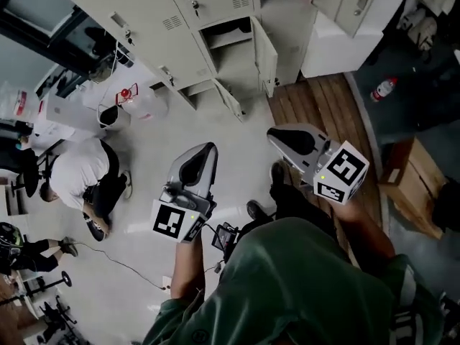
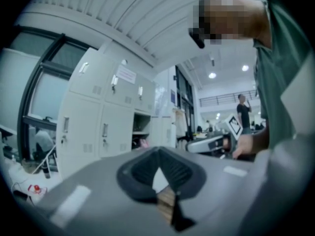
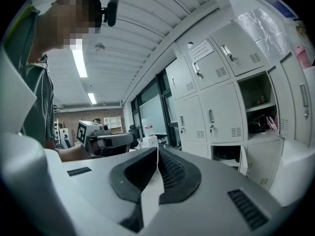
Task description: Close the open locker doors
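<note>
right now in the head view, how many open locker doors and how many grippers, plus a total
open locker doors: 2
grippers: 2, the left gripper and the right gripper
total: 4

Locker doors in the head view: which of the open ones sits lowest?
The small bottom-row door, swung outward directly beneath the taller open door; it belongs to the lowest compartment.

Looks like a lab or workshop hall. Rows of grey metal lockers (image 1: pixel 140 20), strip lights (image 3: pixel 78 63) on a ribbed ceiling (image 3: pixel 138 18), a cable (image 1: pixel 122 264) trailing over the floor (image 1: pixel 147 185), a person (image 1: pixel 83 175) crouched there.
</note>
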Action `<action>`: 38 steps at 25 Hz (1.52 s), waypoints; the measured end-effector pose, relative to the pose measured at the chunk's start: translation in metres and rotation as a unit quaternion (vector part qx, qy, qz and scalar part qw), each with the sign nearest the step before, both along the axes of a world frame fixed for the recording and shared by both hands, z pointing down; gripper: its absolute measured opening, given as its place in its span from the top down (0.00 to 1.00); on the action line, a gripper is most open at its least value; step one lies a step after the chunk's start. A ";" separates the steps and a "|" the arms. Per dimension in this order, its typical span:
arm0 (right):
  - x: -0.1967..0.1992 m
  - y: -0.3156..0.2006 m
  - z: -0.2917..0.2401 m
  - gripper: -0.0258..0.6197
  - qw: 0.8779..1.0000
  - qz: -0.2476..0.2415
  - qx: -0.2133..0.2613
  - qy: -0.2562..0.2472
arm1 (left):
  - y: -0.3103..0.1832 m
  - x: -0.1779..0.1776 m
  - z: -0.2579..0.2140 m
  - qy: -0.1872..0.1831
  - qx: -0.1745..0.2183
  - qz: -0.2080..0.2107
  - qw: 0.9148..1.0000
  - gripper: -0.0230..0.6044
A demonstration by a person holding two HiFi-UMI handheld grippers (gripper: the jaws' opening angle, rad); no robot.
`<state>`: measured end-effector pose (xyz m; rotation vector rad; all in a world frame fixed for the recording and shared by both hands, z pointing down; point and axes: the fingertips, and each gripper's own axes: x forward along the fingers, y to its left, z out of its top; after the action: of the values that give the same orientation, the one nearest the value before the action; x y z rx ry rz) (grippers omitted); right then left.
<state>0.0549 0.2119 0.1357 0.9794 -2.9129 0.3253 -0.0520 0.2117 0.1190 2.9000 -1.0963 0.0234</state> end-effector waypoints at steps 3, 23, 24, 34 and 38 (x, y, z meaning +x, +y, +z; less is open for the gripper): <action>0.006 -0.039 0.016 0.95 1.000 0.000 -0.017 -0.008 | -0.042 0.000 0.011 -0.016 -0.010 -0.005 1.000 0.96; -0.009 -0.270 0.091 0.95 0.995 -0.095 -0.009 0.025 | -0.256 -0.002 0.064 -0.039 0.026 -0.117 0.992 0.96; -0.017 -0.275 0.094 0.95 0.995 -0.100 0.008 0.028 | -0.260 -0.009 0.069 -0.042 0.028 -0.120 0.991 0.96; -0.049 -0.304 0.158 0.95 0.994 -0.098 -0.024 0.044 | -0.306 -0.041 0.145 -0.047 0.006 -0.109 0.993 0.96; -0.062 -0.314 0.205 0.95 0.994 -0.093 -0.028 0.048 | -0.314 -0.046 0.192 -0.031 -0.005 -0.103 0.994 0.96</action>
<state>-0.0071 -0.1022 0.3411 0.6880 -2.8624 0.3370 -0.0975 -0.1021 0.3105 2.7789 -1.3946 0.1138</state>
